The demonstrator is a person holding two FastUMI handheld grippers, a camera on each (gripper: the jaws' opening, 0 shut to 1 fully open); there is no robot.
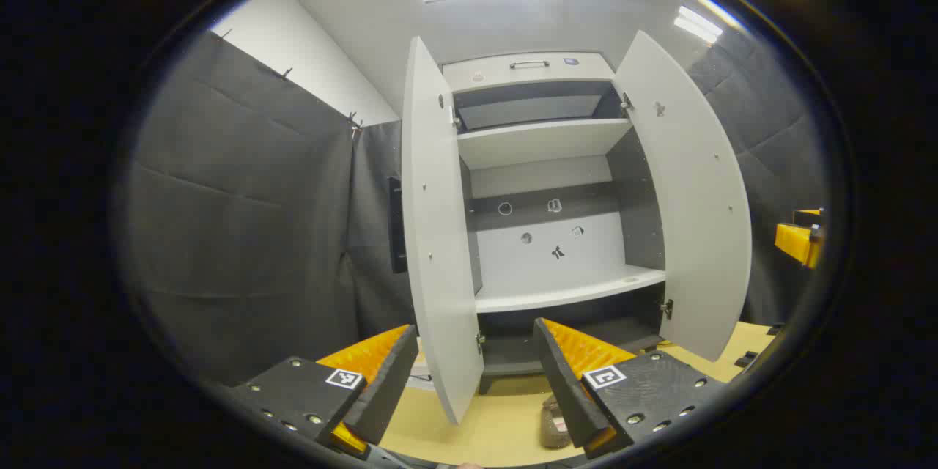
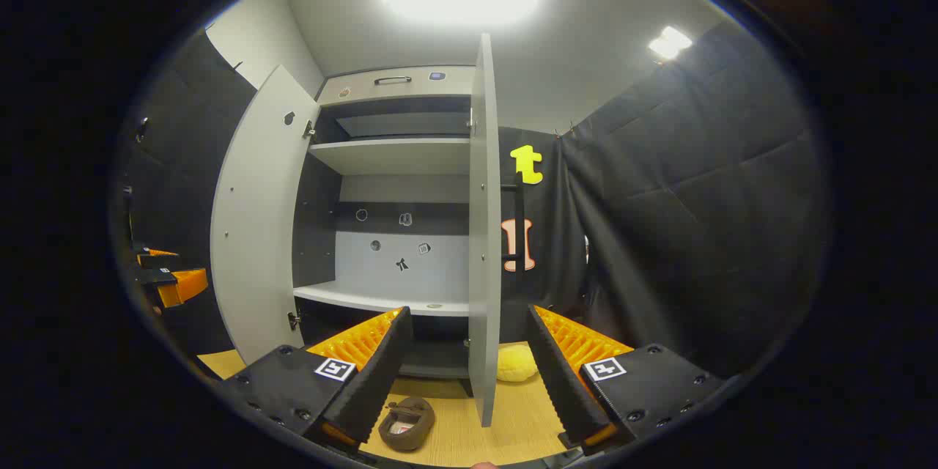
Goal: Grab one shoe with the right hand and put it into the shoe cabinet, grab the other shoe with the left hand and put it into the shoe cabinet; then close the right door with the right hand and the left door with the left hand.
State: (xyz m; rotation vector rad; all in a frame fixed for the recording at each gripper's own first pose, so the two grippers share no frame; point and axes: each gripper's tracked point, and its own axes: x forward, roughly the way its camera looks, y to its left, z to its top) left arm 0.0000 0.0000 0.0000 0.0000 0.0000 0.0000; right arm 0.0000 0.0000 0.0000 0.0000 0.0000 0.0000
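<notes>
Shoe cabinet (image 1: 542, 183) standing with both doors swung wide, left door (image 1: 440, 234) and right door (image 1: 689, 198) edge-on to either side, pale shelves (image 1: 564, 293) bare inside. Left gripper (image 1: 473, 374) hanging before the left door's lower edge, jaws wide apart, gripping nothing. One brown shoe (image 1: 555, 421) low on the wooden floor (image 1: 484, 432), just beside the inner face of the right-hand jaw, mostly hidden by it; heading cannot be told here. In the right gripper view, right gripper (image 2: 469, 374) also with jaws spread apart, straddling the right door's (image 2: 484, 234) edge, holding nothing. Same shoe (image 2: 407, 421) lying flat on the floor (image 2: 498, 432) just beside the left-hand jaw's tip, opening upward, long axis slanting from lower left to upper right. Yellow soft thing (image 2: 516, 364) on the floor beyond the door, between the jaws, near the cabinet's (image 2: 396, 154) foot. Left gripper (image 2: 172, 282) seen at far left edge.
</notes>
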